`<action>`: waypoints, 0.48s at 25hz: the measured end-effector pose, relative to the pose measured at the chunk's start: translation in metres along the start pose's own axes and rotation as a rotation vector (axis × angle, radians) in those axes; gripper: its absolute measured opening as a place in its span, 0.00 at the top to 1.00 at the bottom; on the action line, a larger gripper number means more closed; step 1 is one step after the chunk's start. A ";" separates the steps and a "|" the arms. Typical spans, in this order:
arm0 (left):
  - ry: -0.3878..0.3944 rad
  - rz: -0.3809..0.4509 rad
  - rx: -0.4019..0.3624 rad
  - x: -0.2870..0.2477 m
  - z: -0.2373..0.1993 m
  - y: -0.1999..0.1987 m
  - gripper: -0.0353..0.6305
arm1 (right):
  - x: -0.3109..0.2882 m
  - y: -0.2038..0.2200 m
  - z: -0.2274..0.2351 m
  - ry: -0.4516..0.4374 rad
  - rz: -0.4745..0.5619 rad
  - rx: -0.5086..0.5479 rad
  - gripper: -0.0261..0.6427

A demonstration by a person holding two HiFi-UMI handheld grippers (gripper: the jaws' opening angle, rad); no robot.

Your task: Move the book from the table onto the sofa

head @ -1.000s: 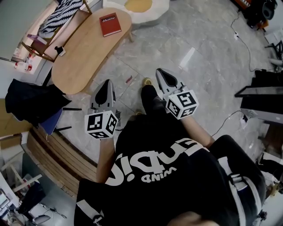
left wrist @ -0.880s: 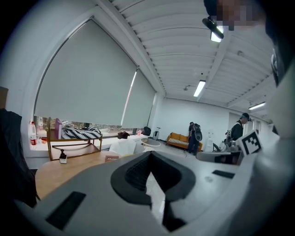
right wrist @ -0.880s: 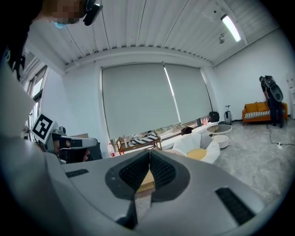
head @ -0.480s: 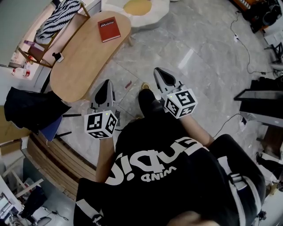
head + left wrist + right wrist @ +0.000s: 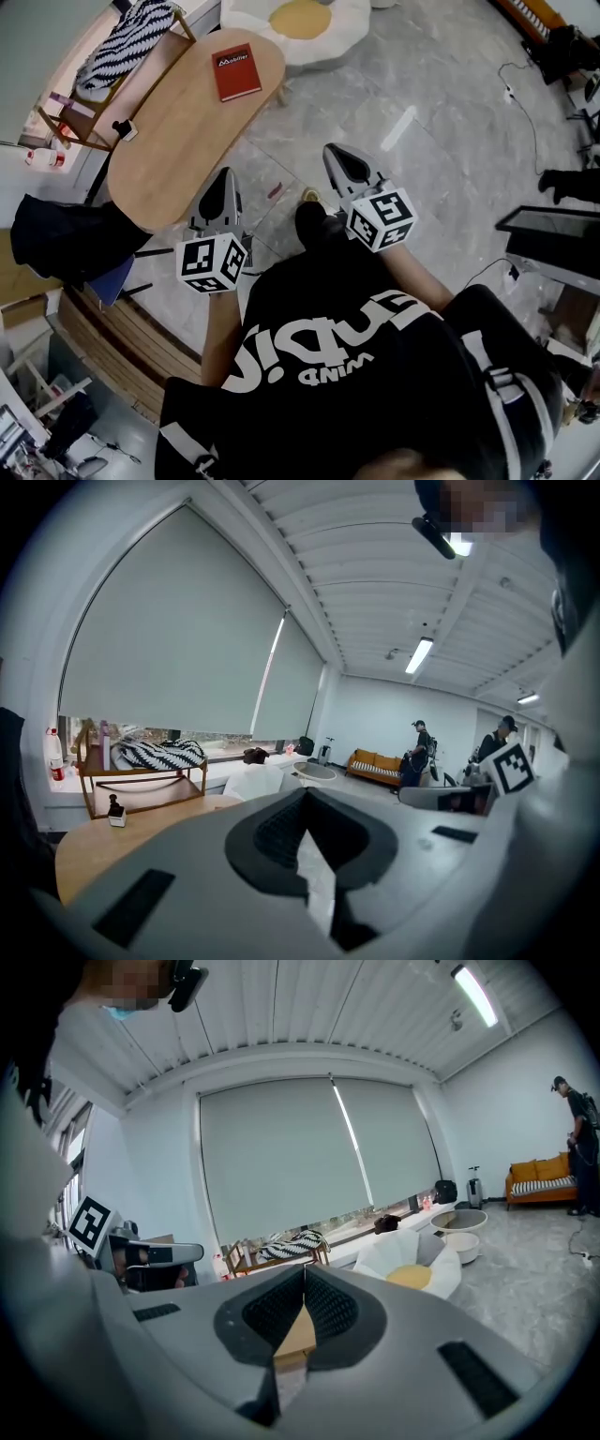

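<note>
Two grippers, each with its jaws pressed together and nothing between them, point forward in front of the person. The left gripper (image 5: 225, 176) hangs just beside the right edge of the oval wooden table (image 5: 173, 150), and the right gripper (image 5: 333, 155) is over bare floor farther right. The red book (image 5: 235, 72) lies flat on the table's far end, well apart from both. It sits far and barely left of the left gripper, and more sharply left of the right one, so the left is nearer. Its long axis runs roughly near to far, close to the line the jaws point along. A white, yellow-centred floor seat (image 5: 323, 42) sits just past that end. The reach probably goes forward, and the jaws must part first.
</note>
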State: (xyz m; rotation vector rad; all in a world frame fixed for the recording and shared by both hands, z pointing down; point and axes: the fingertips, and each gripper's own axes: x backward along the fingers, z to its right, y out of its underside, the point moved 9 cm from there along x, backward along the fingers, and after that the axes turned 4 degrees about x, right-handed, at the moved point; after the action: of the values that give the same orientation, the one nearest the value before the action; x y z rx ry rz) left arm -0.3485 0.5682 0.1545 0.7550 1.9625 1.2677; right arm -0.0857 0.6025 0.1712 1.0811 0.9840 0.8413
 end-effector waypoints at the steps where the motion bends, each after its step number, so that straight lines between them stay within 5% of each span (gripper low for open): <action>1: -0.006 0.002 0.001 -0.007 -0.002 -0.004 0.94 | -0.006 -0.004 0.005 -0.006 -0.001 0.001 0.96; 12: -0.068 0.029 0.036 -0.080 -0.007 -0.034 0.94 | -0.070 -0.036 0.071 -0.069 -0.018 0.008 0.96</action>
State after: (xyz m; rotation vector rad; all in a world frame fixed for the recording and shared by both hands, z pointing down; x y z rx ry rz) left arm -0.3092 0.4907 0.1427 0.8369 1.9306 1.2104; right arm -0.0400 0.5072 0.1639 1.0991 0.9386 0.7808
